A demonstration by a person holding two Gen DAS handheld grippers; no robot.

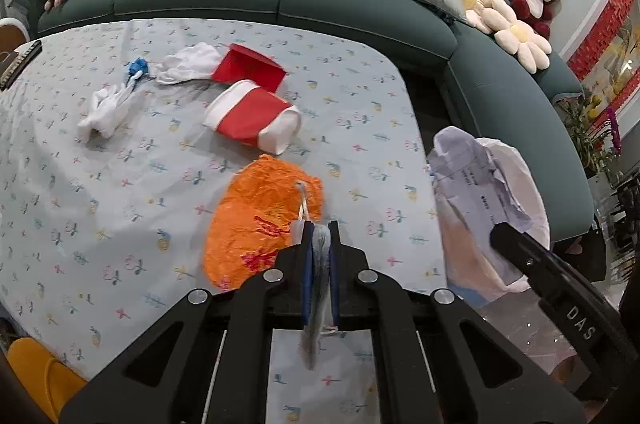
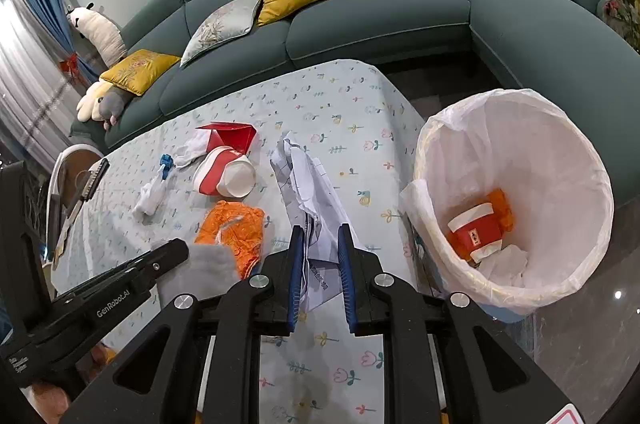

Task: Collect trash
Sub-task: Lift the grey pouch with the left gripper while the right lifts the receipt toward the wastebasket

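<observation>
My right gripper pinches crumpled paper lifted off the table, beside the lined bin where it belongs. My left gripper is clamped on a grey mask, above the orange bag, awaiting its turn.

A: Left gripper is angled steeply down, its black linkage arms filling the bottom of its own view, jaws pinched almost together on a grey face mask.

B: And the right gripper?

A: Also tilted down, jaws a little further apart, clamped on a crumpled sheet of paper that sticks up between the blue pads.

B: How do the two sit against each other?

A: Side by side and near; each one's fingers show at the edge of the other's view.
</observation>
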